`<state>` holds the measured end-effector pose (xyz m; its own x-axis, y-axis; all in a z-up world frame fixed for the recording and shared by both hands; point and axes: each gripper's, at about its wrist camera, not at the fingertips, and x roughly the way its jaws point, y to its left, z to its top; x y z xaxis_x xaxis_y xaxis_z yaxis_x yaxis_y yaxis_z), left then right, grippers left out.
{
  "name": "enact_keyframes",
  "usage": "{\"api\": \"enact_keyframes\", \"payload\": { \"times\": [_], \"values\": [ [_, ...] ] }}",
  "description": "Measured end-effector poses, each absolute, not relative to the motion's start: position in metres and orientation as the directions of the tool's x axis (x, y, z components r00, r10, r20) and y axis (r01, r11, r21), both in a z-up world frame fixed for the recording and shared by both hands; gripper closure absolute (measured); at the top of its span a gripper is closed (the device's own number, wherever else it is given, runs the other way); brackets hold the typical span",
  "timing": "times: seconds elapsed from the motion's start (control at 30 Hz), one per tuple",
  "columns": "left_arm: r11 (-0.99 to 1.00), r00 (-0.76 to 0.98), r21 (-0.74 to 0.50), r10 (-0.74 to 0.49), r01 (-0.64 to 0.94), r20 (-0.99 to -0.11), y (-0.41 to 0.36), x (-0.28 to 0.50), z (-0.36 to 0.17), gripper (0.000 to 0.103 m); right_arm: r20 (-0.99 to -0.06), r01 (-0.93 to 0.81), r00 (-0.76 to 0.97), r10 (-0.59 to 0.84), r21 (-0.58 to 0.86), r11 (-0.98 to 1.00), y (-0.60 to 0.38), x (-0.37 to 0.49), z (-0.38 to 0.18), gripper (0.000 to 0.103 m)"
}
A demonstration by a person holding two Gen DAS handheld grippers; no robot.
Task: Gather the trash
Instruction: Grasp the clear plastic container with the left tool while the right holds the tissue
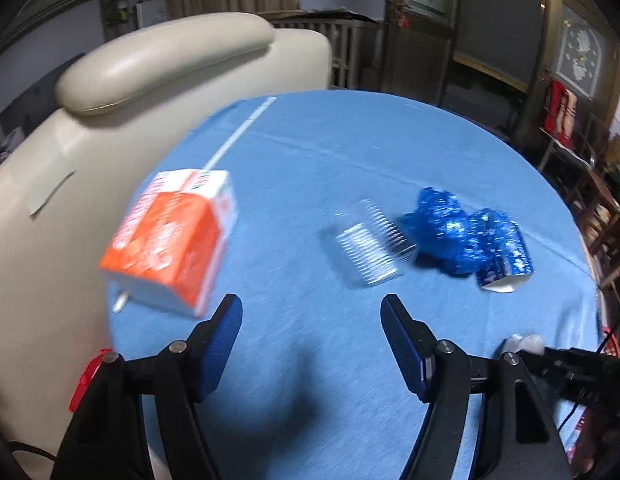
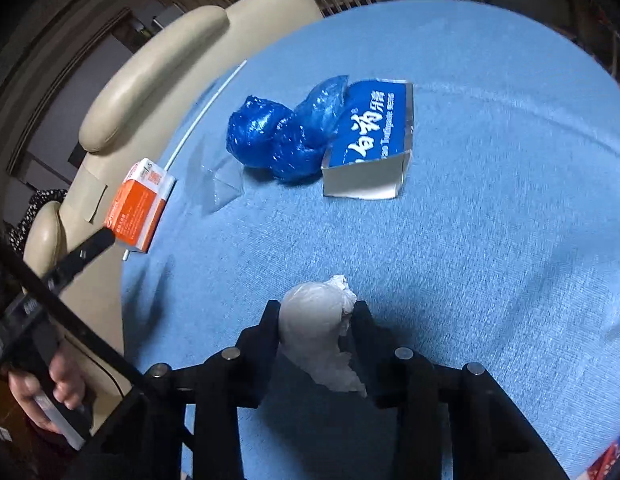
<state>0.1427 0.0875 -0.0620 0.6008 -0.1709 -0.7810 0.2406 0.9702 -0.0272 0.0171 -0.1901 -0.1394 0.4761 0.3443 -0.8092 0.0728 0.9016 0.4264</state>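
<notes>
1. Fingers of the right gripper [image 2: 316, 316] are closed on a crumpled white tissue wad [image 2: 316, 320], held just above the blue cloth-covered round tabletop [image 2: 490, 240]; the wad bulges out past the tips and a ragged tail hangs back between the jaws.
2. Fingers of the left gripper [image 1: 312, 320] stand wide apart with nothing between them, hovering over the near part of the tabletop [image 1: 310, 152], beside the orange-and-white cardboard carton [image 1: 170, 240].
3. The rest of the trash lies loose on the cloth: the carton [image 2: 140, 208] near the left edge, a clear ribbed plastic piece [image 1: 370, 248] in the middle, a crumpled blue plastic bag [image 2: 286, 136] touching it, and a flattened blue toothpaste box [image 2: 370, 140] against the bag.
4. As a judgement, the job is early: one piece is in hand, four are uncollected, and no bin or bag to receive them shows in either view.
5. A thin white straw-like stick [image 1: 238, 132] runs away from behind the carton; whether it is joined to the carton cannot be told.
6. The left view is blurred, so the carton's print is unreadable, and the clear plastic [image 2: 222, 184] is barely visible in the right view.
7. Behind the tabletop stands a cream leather chair [image 1: 150, 68].
</notes>
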Motion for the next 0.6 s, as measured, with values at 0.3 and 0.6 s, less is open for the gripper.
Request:
{"api": "enact_keyframes", "payload": {
  "times": [0.3, 0.6],
  "values": [
    [0.951, 0.490, -0.128, -0.257, 0.281, -0.833, 0.034, 0.197, -0.084, 0.030, -0.781, 0.070, 0.494, 0.383, 0.474, 0.878, -0.208, 0.001, -0.141, 0.067],
    [0.958, 0.453, -0.231, -0.283, 0.168, -0.845, 0.032, 0.228, -0.110, 0.043, -0.787, 0.026, 0.490, 0.374, 0.442, 0.897, -0.194, -0.001, -0.145, 0.067]
  ]
}}
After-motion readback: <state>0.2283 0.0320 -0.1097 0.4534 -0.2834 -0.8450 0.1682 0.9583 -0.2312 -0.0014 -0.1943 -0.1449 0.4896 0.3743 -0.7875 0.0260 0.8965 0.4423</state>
